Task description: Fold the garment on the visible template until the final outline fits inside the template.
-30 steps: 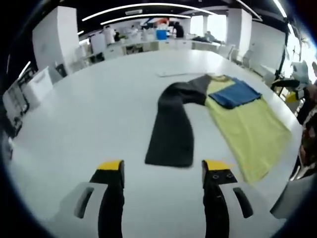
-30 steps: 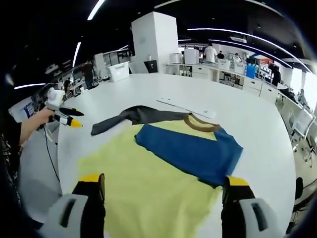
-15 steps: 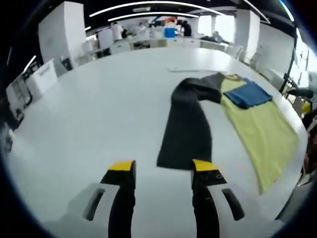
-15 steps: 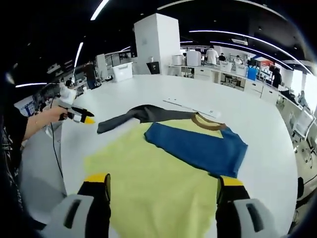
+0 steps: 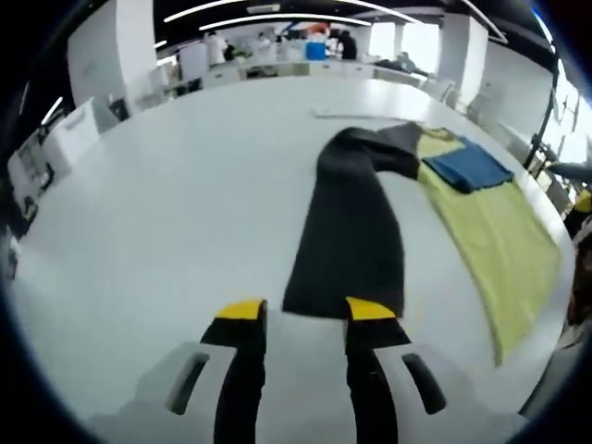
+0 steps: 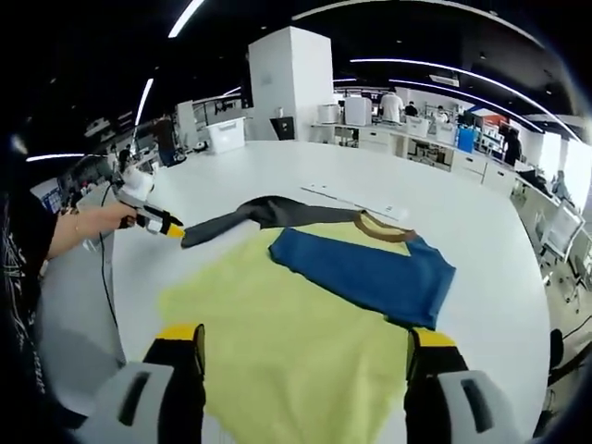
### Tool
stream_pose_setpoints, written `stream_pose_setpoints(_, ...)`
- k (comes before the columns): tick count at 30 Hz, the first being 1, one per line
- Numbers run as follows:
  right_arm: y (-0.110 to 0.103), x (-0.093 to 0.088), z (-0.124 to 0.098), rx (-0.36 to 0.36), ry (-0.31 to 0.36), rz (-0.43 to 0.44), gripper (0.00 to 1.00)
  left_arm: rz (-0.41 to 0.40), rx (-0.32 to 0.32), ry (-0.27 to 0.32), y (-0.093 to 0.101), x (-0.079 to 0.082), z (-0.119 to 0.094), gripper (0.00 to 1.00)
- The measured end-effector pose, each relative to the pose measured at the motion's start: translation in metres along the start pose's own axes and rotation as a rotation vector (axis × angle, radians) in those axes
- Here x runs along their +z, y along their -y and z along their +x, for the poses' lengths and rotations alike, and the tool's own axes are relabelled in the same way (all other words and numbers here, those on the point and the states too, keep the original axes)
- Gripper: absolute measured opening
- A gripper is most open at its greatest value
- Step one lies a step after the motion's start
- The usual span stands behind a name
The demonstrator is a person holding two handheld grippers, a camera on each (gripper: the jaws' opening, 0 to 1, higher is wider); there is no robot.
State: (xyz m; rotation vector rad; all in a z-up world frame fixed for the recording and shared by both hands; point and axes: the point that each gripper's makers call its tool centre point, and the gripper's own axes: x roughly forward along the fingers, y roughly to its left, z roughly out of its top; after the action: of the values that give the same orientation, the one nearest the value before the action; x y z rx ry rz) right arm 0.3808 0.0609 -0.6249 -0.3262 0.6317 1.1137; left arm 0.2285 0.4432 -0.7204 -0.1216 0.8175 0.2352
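A long-sleeved shirt lies flat on the white table (image 5: 166, 203). Its body is yellow (image 6: 277, 342) with a brown collar (image 6: 384, 229). The blue sleeve (image 6: 365, 273) is folded across the chest. The dark grey sleeve (image 5: 351, 222) stretches out to the side. My left gripper (image 5: 306, 310) is open, low over the table at the cuff of the dark sleeve, whose edge lies partly between the jaws. In the right gripper view a hand holds the left gripper (image 6: 162, 225) at that cuff. My right gripper (image 6: 301, 338) stands wide open over the yellow hem, holding nothing.
A thin white strip (image 6: 351, 199) lies on the table just beyond the collar. The table's edge (image 6: 111, 305) runs close to the shirt on the person's side. Desks, boxes and people stand in the room far behind.
The left gripper has moved forward and down to the dark sleeve's cuff, and its jaws have narrowed. The right gripper has hardly moved.
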Motion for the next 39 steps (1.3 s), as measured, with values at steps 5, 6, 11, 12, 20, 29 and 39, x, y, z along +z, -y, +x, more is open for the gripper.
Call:
stream_pose_setpoints(5,0.004,-0.002,-0.002,-0.014,-0.003,0.01,0.88,-0.028,-0.014,-0.003,0.005,-0.002,0.002,0.23)
stream_pose_setpoints(6,0.005,-0.004,-0.003,-0.017,-0.007,0.011,0.88,-0.028,-0.009,0.007,0.003,0.0,0.002,0.23)
stream_pose_setpoints(11,0.008,-0.009,-0.004,-0.025,-0.017,0.015,0.88,-0.035,-0.005,0.019,0.0,0.002,0.003,0.17)
stream_pose_setpoints(12,0.008,-0.009,-0.004,-0.026,-0.018,0.016,0.88,-0.042,-0.002,0.02,-0.001,0.002,0.003,0.15)
stream_pose_setpoints(20,0.007,-0.011,-0.003,-0.03,-0.023,0.011,0.87,-0.11,-0.02,0.042,-0.002,0.004,0.005,0.01)
stream_pose_setpoints(29,0.009,-0.012,-0.004,-0.034,-0.028,0.008,0.87,-0.074,0.06,0.073,-0.027,0.016,-0.003,0.0)
stream_pose_setpoints(39,0.009,-0.011,-0.004,-0.032,-0.028,0.0,0.89,-0.06,0.142,0.09,-0.065,0.037,-0.002,0.0)
